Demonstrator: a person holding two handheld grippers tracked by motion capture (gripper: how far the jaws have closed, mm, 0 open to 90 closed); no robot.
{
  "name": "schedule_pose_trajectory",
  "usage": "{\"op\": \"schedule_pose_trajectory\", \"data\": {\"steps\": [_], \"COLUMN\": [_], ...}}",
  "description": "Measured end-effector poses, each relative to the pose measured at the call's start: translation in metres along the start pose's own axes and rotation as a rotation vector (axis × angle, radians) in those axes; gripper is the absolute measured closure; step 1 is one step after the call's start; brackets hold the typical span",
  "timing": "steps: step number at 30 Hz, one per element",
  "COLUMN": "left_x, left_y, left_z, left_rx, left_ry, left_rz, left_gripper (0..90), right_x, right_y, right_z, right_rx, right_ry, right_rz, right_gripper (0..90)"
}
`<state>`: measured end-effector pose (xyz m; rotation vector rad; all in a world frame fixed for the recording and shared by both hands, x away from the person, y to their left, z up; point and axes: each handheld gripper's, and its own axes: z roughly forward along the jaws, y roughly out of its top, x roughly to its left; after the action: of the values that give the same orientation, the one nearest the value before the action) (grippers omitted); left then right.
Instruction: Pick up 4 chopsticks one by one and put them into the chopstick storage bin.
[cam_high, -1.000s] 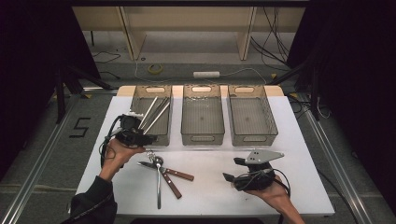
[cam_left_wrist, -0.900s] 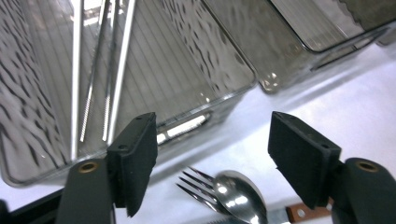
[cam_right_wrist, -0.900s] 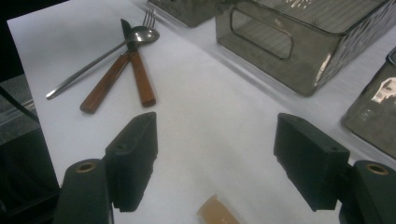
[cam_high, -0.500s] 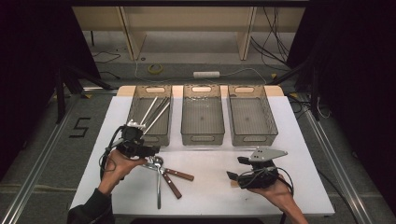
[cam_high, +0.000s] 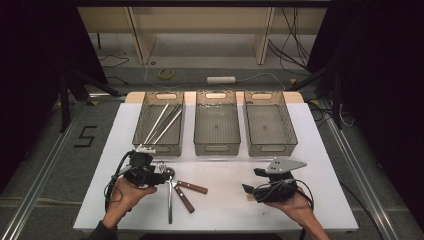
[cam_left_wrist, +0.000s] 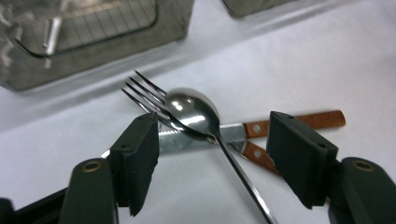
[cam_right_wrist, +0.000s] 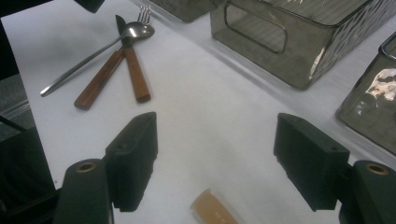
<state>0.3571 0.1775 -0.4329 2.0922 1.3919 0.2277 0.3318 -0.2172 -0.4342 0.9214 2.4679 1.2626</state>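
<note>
Now, on the left side of the white table (cam_high: 320, 165), the left gripper (cam_left_wrist: 212, 156) is hovering low over a small pile of cutlery, and its jaws are standing wide apart and holding nothing. Between them a spoon (cam_left_wrist: 196, 109) is lying with its bowl on top of a fork (cam_left_wrist: 144, 91), and both are crossing two knives with wooden handles (cam_left_wrist: 299, 122). This pile is lying on the near left part of the table, just in front of the left bin (cam_high: 161, 145), which is already holding some long metal pieces (cam_high: 162, 121). I am judging that the spoon is light, stiff and rather slippery, because its metal is smooth and shining; the thin handle (cam_left_wrist: 243, 179) near the bowl is looking like the best place to pinch, since the bowl itself is round and would slide out. The pieces are overlapping, so lifting one may drag another. Farther right, the middle bin (cam_high: 216, 127) and the right bin (cam_high: 269, 125) are looking empty. On the near right, the right gripper (cam_right_wrist: 215, 154) is waiting above bare table with its jaws also wide open and empty, and a small beige piece (cam_right_wrist: 212, 207) is lying just below it.
</note>
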Motion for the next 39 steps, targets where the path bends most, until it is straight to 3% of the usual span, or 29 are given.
{"op": "schedule_pose_trajectory", "data": {"steps": [6,23,31,39], "left_x": [-0.011,-0.031,-0.035,-0.036], "left_y": [-0.013,-0.028,-0.032,-0.034], "left_z": [0.006,0.011,0.014,0.018], "left_rx": [0.043,0.099,0.127,0.151], "left_ry": [0.001,0.003,0.014,0.013], "left_rz": [0.022,0.064,0.094,0.098], "left_gripper": [37.6,45.8,48.9,52.0], "right_x": [-0.001,-0.002,-0.001,0.0], "right_y": [-0.001,-0.003,-0.003,-0.003], "right_z": [0.0,0.0,0.001,0.002], "right_rx": [0.001,0.001,0.004,0.007], "right_ry": [0.002,0.003,0.004,0.002], "right_rz": [0.001,0.003,0.003,0.001], "right_gripper": [31.5,31.7,31.7,31.8]}}
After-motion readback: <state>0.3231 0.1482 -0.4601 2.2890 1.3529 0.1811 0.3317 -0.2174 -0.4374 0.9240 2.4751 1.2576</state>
